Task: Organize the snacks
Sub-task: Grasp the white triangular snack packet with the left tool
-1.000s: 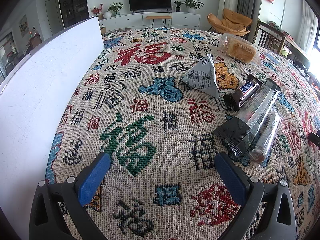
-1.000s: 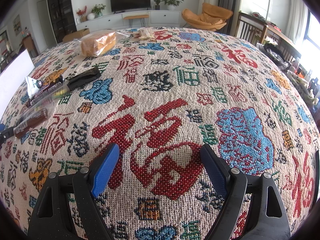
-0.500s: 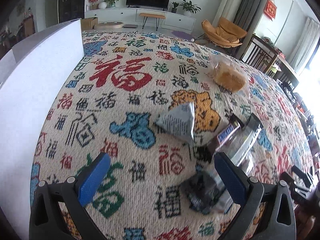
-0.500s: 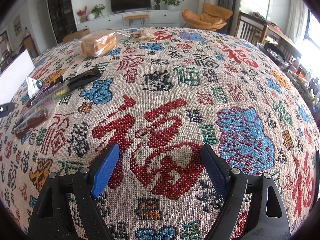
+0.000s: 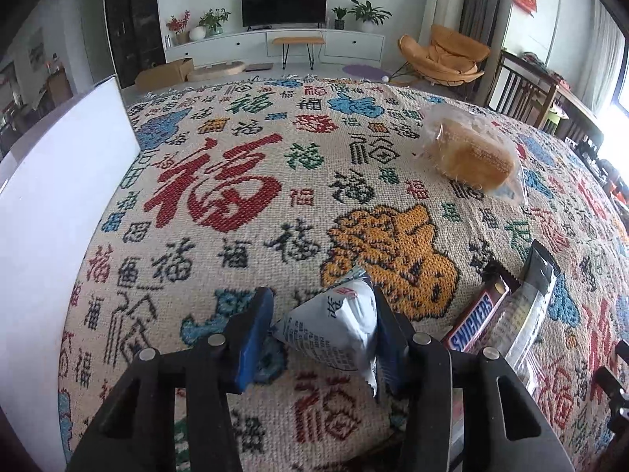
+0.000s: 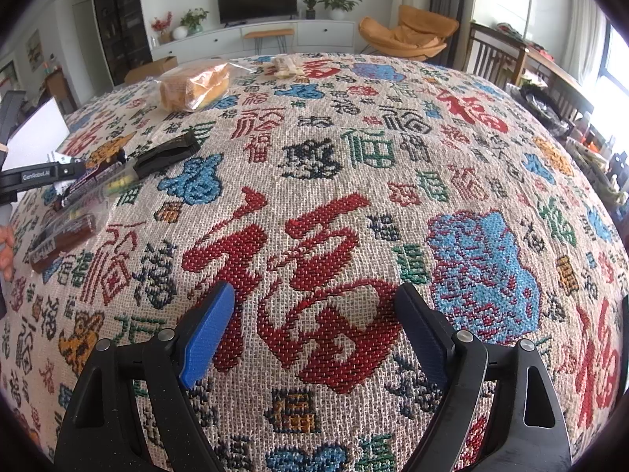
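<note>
A white triangular snack packet [image 5: 334, 326] lies on the patterned tablecloth [image 5: 220, 196], between the blue pads of my left gripper [image 5: 320, 330]. Its jaws are closing and both pads touch the packet's sides. Just right of it lie a Snickers bar [image 5: 471, 322] and a long clear-and-black packet [image 5: 526, 306]. A bagged bread loaf [image 5: 471, 153] sits farther back on the right. My right gripper [image 6: 314, 326] hangs open over a big red character on the cloth, nothing between its fingers. In the right wrist view the bread [image 6: 194, 84] and the long packets [image 6: 78, 212] lie at the left.
A tall white board [image 5: 51, 216] stands along the table's left edge. A small pale snack [image 6: 285, 65] lies at the far edge of the cloth. A person's hand [image 6: 6, 247] shows at the left border. Chairs stand beyond the table on the right.
My left gripper moved forward and right to the white packet, and its jaws closed from wide open onto it. The right gripper stayed still and open.
</note>
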